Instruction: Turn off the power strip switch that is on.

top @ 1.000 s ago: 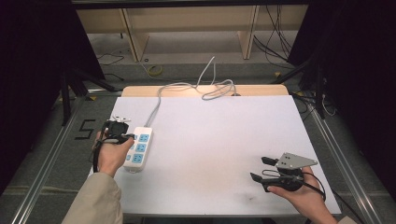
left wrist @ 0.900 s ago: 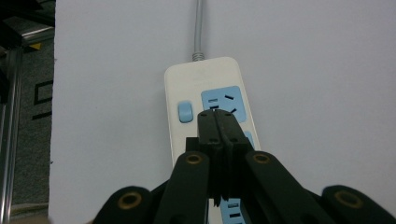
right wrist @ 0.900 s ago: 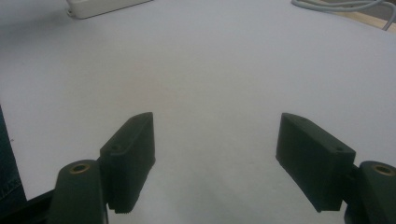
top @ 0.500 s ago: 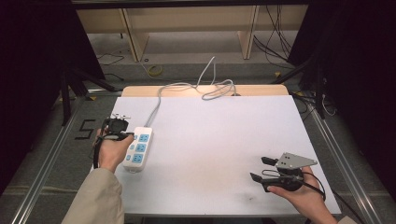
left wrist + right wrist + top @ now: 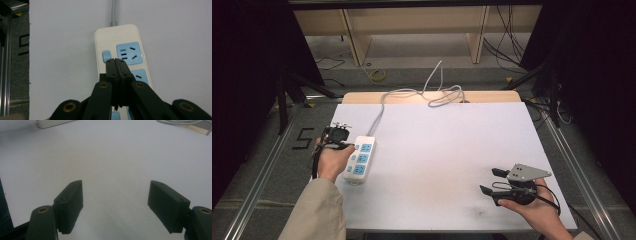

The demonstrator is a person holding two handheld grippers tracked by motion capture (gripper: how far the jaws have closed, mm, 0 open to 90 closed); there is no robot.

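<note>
At the near right corner of the desk (image 5: 437,150), the right claw (image 5: 493,181) is held low over the bare white top, its jaws spread wide with nothing between them, as is seen along its own jaws in the right gripper view, where the claw (image 5: 116,202) faces empty surface. It lies well apart from the work.

Along the left edge, toward the near half, the power strip (image 5: 359,159) is laid flat with its length running near to far. The left claw (image 5: 337,134) is held just beside it at that edge. In the left gripper view the left claw (image 5: 117,62) is seen with its jaws pressed together, nothing pinched, the closed tip poised over the strip (image 5: 120,50) just beside the blue switch (image 5: 106,56) and the first socket (image 5: 129,52). Whether the tip touches the strip cannot be told. The step in hand is judged to be a press on that switch.

Farther off, the grey cord (image 5: 412,95) is run from the strip's far end to the far edge, where it is looped loosely.

Several slips are judged possible. The tip sits right of the switch, so the socket face could be struck instead. The strip is not held down by anything, so a slanted push could slide it toward the left edge or turn it. The slack cord could be dragged along.
</note>
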